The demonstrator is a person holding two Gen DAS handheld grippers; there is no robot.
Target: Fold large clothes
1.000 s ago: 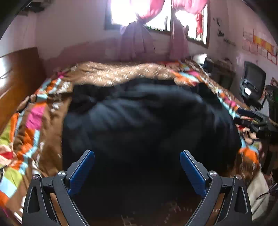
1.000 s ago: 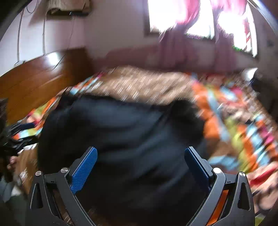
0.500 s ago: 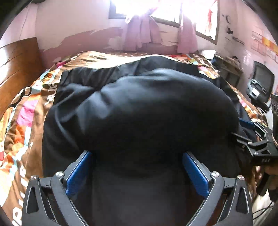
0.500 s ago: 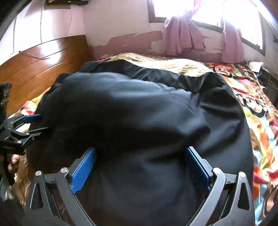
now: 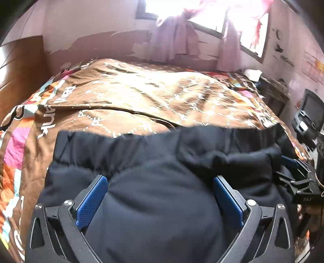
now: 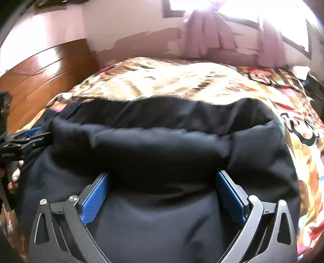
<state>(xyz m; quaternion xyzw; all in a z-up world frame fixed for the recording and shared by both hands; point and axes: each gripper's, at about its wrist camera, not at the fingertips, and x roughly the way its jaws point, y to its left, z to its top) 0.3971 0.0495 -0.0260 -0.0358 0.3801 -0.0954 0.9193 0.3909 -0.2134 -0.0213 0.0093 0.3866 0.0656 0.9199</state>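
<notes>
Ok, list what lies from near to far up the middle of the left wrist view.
left gripper jaws, wide apart → black garment bulging between them → its gathered far edge → brown patterned bedspread → peeling pink wall → bright window.

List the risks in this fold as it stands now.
The black garment bulges between the wide-open left gripper and right gripper, so neither pinches it: the thick roll may spring back. Its far hem lies wavy on the bedspread, so the fold may set crooked.
</notes>
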